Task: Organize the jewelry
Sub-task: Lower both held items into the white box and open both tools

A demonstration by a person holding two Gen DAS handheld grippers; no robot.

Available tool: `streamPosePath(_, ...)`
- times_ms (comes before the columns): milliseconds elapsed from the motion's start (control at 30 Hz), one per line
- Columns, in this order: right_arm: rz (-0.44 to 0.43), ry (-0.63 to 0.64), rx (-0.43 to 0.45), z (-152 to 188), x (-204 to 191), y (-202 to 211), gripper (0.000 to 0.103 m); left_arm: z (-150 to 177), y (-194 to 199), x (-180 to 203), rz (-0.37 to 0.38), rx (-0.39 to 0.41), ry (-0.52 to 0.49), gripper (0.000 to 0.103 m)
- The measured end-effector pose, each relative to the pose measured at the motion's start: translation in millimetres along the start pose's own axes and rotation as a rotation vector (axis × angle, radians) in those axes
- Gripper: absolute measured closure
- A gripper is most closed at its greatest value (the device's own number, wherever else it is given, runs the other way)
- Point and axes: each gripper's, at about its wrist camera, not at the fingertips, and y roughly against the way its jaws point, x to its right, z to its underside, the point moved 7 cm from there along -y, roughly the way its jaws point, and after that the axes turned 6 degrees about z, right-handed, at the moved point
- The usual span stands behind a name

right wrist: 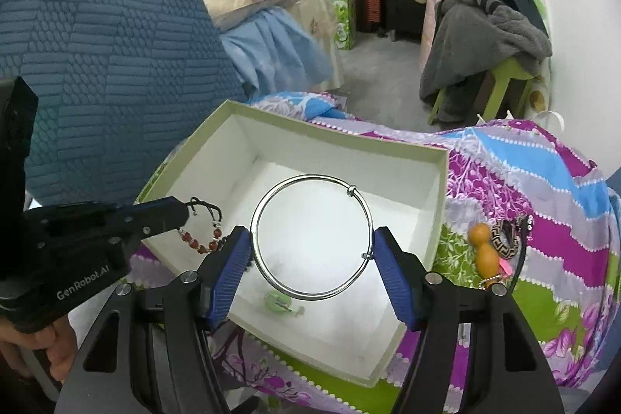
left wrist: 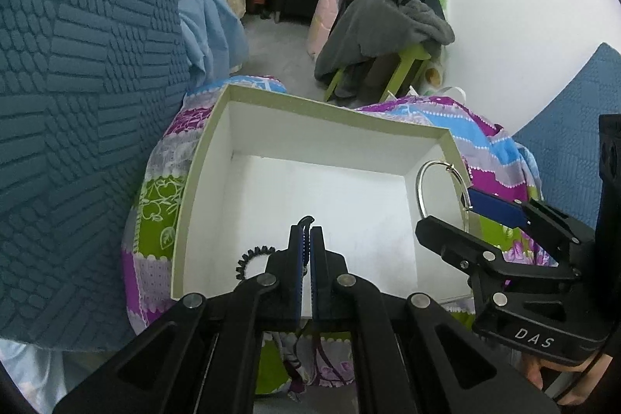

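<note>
An open white box [left wrist: 202, 158] [right wrist: 440, 189] with a pale green rim lies on a patterned cloth. My right gripper [right wrist: 312, 247] is shut on a silver bangle [right wrist: 271, 198] and holds it above the box; the bangle also shows in the left wrist view [left wrist: 421, 181]. My left gripper [left wrist: 306, 239] is shut on the black cord of a red bead bracelet [right wrist: 200, 245], which hangs over the box's left edge. A small green item [right wrist: 277, 301] lies on the box floor.
The purple, green and blue cloth [right wrist: 543, 196] covers the surface. An orange gourd charm [right wrist: 483, 247] and a black-gold patterned piece [right wrist: 504, 235] lie on the cloth right of the box. A blue textured cushion [left wrist: 77, 103] stands at left. Clothes-covered furniture [left wrist: 380, 22] is behind.
</note>
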Motion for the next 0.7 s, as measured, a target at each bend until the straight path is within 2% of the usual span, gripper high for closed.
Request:
streamPosePath(133,-0.006,-0.005,0.0,3.0,0.2,0.7,0.039,0.2,4.9,1.1,0.014,0.0,0.014,0.099)
streamPosePath(233,-0.007,-0.016,0.022,0.0,4.1,9.0,0.03,-2.1,10.0,0.0,0.005,0.005,0.035,0.099)
streamPosePath(300,-0.018,-0.025,0.038,-4.3,6.7,16.2,0.029,-4.1,18.0,0.3,-0.013,0.024,0.042,0.098)
streamPosePath(367,-0.013,-0.022,0.062,-10.6,10.8,27.0,0.027,-7.6,27.5,3.9,-0.014,0.04,0.045,0.087)
streamPosePath(400,-0.013,-0.023,0.074,-13.4,12.7,32.4,0.027,-9.9,32.6,6.5,-0.018,0.054,0.039,0.071)
streamPosePath(433,-0.014,-0.027,0.088,-16.5,15.4,39.3,0.026,-11.9,38.1,9.5,-0.027,0.07,0.03,0.06)
streamPosePath(533,-0.006,-0.038,0.133,-25.6,25.2,62.2,0.026,-19.0,59.8,26.4,-0.05,0.118,-0.015,0.058)
streamPosePath(600,0.0,-0.05,0.167,-31.5,34.1,81.6,0.026,-23.2,73.3,36.4,-0.039,0.143,-0.013,0.056)
streamPosePath(700,0.025,-0.067,0.215,-40.0,46.4,105.9,0.024,-31.6,95.7,54.8,-0.04,0.193,-0.022,0.04)
